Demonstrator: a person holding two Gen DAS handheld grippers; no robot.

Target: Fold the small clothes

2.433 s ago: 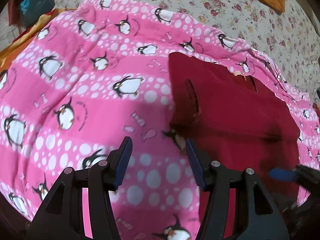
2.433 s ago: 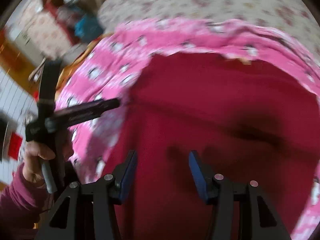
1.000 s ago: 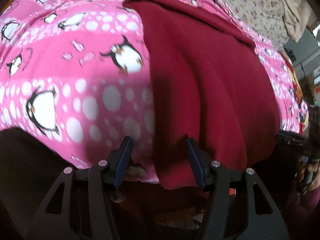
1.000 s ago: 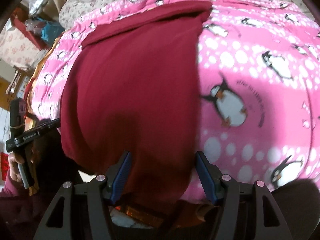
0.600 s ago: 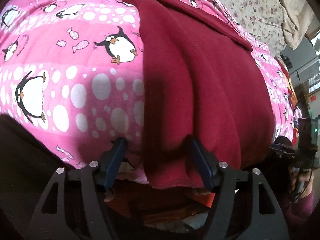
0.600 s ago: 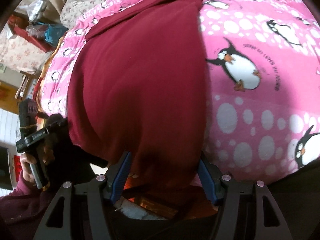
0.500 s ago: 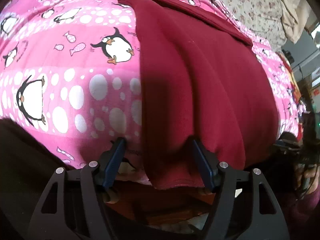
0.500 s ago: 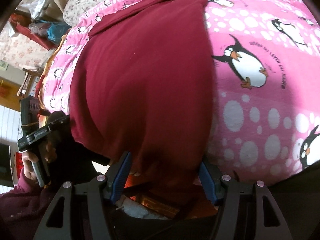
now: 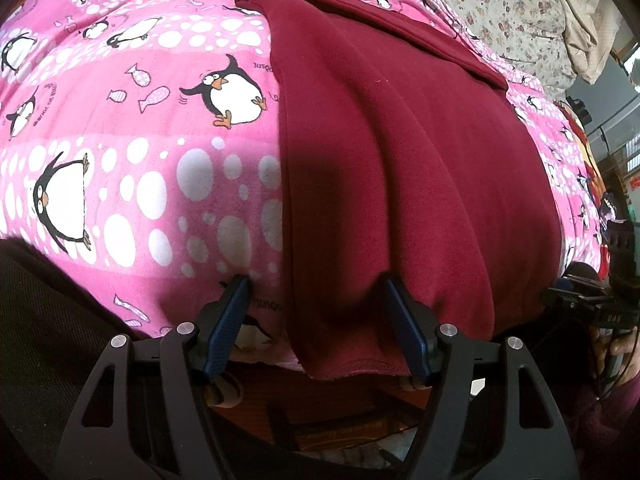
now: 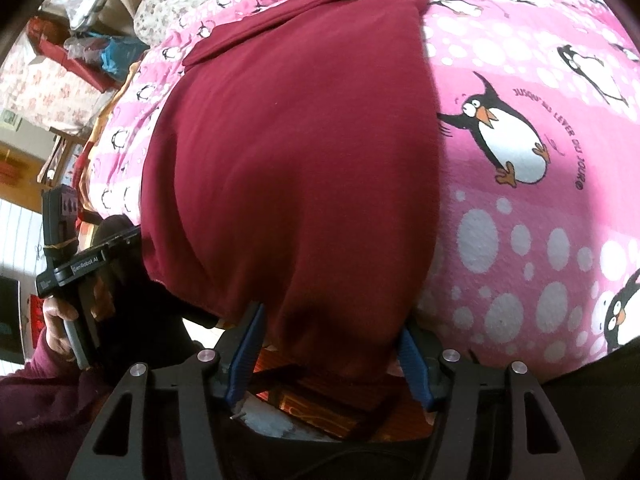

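garment: maroon garment [image 9: 400, 168] flat on penguin blanket [image 9: 132, 168], hem now draped over bed's near edge | left claw [image 9: 316, 320]: spread wider, straddling near-left corner | right claw [image 10: 328, 344]: spread, straddling near-right corner | judgement: corners ready for pinching, fold away

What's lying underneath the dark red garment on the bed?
The dark red knit garment lies on a pink fleece blanket printed with penguins, which shows all around it. Whatever part of the blanket sits directly beneath is covered. The garment's near hem hangs past the bed edge.
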